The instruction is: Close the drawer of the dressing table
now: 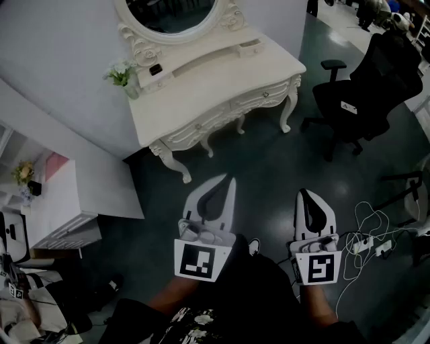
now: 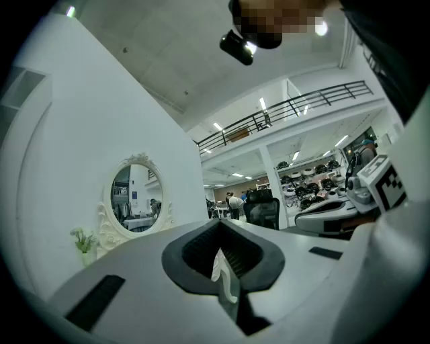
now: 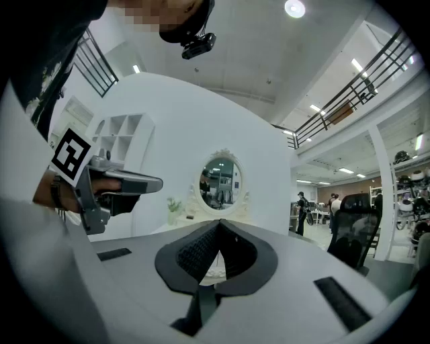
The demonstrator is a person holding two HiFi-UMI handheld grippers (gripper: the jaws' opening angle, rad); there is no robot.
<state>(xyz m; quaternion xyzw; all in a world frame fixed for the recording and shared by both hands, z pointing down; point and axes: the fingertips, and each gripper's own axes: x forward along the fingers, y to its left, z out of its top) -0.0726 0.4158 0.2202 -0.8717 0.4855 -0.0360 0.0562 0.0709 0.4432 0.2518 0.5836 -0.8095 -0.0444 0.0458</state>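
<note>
The white dressing table (image 1: 215, 80) with its oval mirror (image 1: 175, 13) stands against the wall at the top of the head view. A small upper drawer (image 1: 250, 47) at the right of its raised shelf sticks out a little. The two wide front drawers (image 1: 265, 94) look flush. My left gripper (image 1: 228, 180) and right gripper (image 1: 304, 193) hang side by side over the dark floor, well short of the table. Both have their jaws together with nothing between them. The mirror (image 2: 134, 198) shows far off in the left gripper view, and the mirror (image 3: 220, 180) likewise in the right gripper view.
A vase of flowers (image 1: 124, 75) sits on the table's left end. A black office chair (image 1: 363, 87) stands to the right of the table. White cables and a power strip (image 1: 366, 245) lie on the floor at the right. A white desk (image 1: 60, 208) is at the left.
</note>
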